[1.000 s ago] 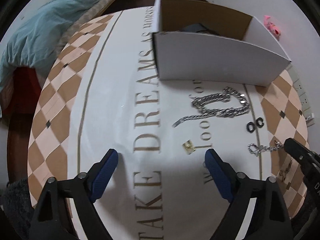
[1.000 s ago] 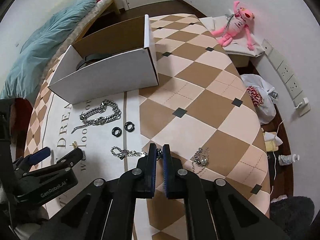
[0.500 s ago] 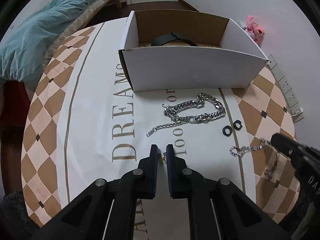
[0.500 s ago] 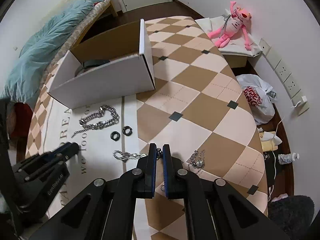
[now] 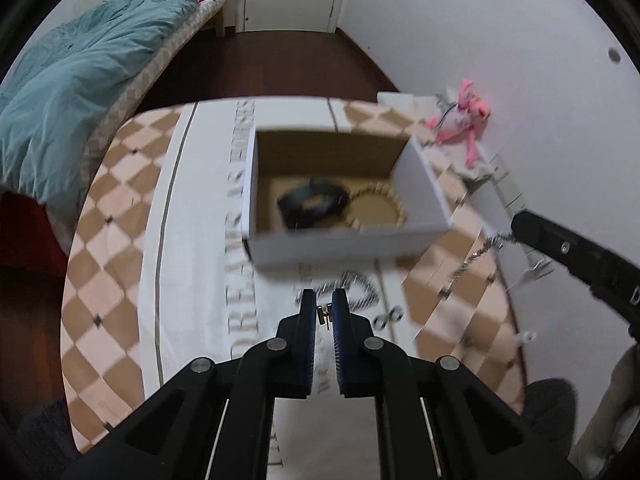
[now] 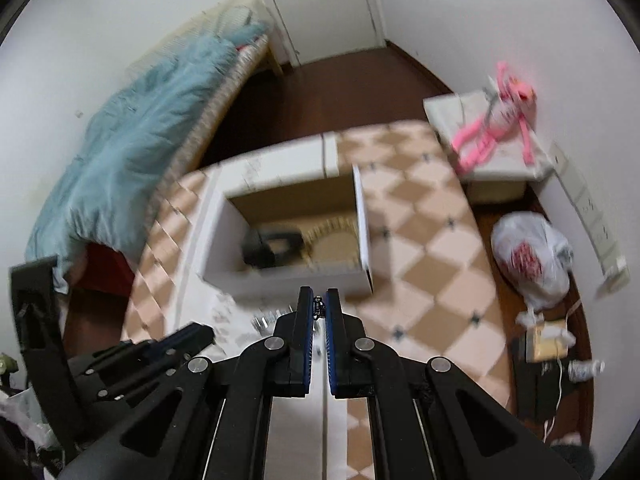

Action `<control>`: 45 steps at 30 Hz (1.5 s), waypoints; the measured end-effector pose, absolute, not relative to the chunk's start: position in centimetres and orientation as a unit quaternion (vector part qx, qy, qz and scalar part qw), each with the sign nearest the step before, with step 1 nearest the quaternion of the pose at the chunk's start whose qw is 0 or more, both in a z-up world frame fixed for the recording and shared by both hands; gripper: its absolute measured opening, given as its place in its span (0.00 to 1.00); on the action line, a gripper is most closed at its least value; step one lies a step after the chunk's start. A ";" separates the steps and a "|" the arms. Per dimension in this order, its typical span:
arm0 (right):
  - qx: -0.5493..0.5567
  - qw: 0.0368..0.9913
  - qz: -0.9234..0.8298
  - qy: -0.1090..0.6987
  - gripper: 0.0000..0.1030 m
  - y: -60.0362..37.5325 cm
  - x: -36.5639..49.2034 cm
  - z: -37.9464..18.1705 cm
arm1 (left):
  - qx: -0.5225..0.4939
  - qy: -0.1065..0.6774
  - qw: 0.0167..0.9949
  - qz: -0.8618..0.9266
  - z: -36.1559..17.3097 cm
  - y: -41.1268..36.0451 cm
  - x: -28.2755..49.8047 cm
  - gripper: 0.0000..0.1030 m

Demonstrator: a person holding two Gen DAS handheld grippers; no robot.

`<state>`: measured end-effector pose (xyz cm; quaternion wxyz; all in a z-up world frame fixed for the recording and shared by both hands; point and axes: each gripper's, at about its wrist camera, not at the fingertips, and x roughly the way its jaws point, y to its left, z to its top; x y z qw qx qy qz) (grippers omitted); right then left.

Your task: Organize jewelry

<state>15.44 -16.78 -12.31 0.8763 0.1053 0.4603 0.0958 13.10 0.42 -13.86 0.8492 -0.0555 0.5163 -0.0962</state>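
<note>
The table (image 5: 120,240) under its checked cloth fills most of my view, and on it stands the white cardboard box (image 5: 420,184), open at the top. A black band (image 5: 312,200) and a gold bracelet (image 5: 380,196) already lie on the box floor. Below the near wall of the box, a heavy silver chain (image 5: 352,292) and two small black rings (image 5: 390,316) wait on the cloth, blurred.

My left gripper (image 5: 324,314) is nearly closed, pinching a small gold earring (image 5: 323,316) between its blue pads, above the cloth and short of the box. My right gripper (image 6: 319,308) is pressed just as tight on the end of a thin silver chain (image 5: 476,256), which hangs slack from its tip beside the box's right wall.

I judge this the carrying step: both pieces are lifted, neither delivered. Next, each needs bringing over the box's opening before the pads part, the dangling chain cleared past the rim first.
</note>
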 end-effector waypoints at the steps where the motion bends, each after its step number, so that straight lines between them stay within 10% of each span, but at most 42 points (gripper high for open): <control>1: 0.101 0.879 0.101 0.455 0.06 -16.6 16.4 -11.3 | -0.057 0.515 0.850 -0.098 -13.4 0.7 13.8 0.05; 27: 0.014 0.812 0.091 0.577 0.08 -13.5 34.2 -18.8 | -0.040 0.598 0.797 -0.071 -17.1 1.7 30.2 0.08; 38: 0.036 0.818 0.081 0.569 0.25 -15.0 32.7 -17.9 | -0.032 0.571 0.820 -0.012 -16.1 3.7 28.2 0.59; 45: 0.012 0.831 0.048 0.554 0.67 -15.5 29.3 -17.7 | -0.009 0.545 0.838 0.005 -15.7 3.9 25.4 0.87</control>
